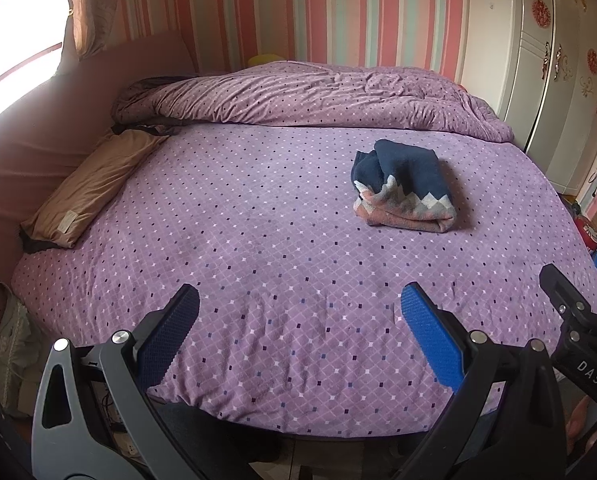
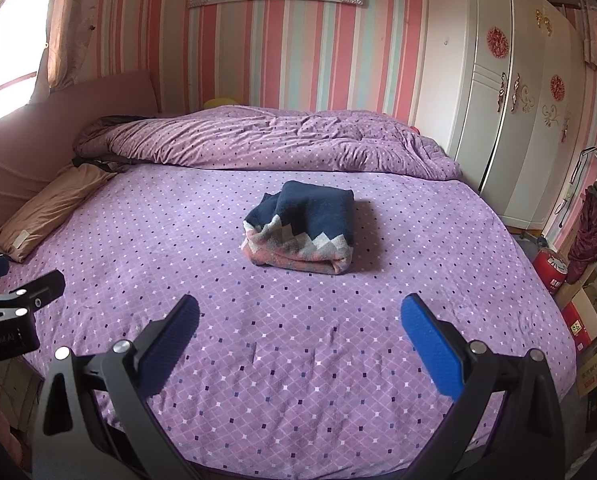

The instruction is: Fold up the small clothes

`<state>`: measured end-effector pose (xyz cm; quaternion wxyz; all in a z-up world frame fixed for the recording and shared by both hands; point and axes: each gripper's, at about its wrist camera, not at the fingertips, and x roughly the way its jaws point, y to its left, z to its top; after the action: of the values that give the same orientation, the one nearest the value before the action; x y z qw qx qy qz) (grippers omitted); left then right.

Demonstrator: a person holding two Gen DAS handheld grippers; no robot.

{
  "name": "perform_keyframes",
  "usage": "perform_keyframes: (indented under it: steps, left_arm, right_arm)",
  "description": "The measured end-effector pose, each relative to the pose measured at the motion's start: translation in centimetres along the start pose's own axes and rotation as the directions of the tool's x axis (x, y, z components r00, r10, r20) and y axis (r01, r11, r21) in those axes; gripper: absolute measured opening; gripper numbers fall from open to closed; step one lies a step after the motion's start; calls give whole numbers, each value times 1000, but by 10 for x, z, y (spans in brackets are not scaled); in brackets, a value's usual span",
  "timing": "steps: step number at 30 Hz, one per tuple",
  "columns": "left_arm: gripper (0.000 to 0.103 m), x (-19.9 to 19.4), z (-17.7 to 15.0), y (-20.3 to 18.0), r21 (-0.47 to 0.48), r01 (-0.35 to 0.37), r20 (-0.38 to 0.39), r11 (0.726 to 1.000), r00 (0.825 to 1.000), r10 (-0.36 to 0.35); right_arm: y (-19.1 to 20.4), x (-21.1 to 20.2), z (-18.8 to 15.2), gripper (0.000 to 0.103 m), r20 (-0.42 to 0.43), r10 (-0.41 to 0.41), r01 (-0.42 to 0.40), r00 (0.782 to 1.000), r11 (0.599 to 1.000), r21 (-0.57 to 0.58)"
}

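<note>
Left wrist view: the left gripper point(image 1: 298, 316) hangs over the near edge of the bed point(image 1: 258, 240), its blue-padded fingers point(image 1: 428, 332) spread wide apart with nothing between them. A folded sweater point(image 1: 404, 186), navy on top with a zigzag band and a pink hem, lies on the purple dotted sheet well beyond the gripper, toward the right. Right wrist view: the right gripper point(image 2: 298, 320) also has its fingers wide apart and empty, above the near part of the bed, with the sweater ahead near the middle. A rumpled duvet point(image 2: 278, 140) lies along the far side, and a tan pillow point(image 2: 46, 212) rests at the left by the headboard point(image 2: 38, 140). A white wardrobe point(image 2: 498, 120) stands at the right.
</note>
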<state>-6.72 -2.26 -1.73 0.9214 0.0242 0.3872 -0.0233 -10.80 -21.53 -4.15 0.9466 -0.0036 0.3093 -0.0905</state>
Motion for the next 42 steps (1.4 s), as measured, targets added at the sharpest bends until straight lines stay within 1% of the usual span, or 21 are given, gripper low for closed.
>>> perform_keyframes:
  steps: [24, 42]
  left_arm:
    - [100, 1, 1, 5, -16, -16, -3, 1000, 1000, 16]
    - [100, -2, 2, 5, -7, -17, -1, 1000, 1000, 17]
  right_arm:
    - [-1, -1, 0, 101, 8, -5, 5, 1000, 1000, 2]
    - [-1, -2, -3, 101, 9, -16, 16, 1000, 1000, 1]
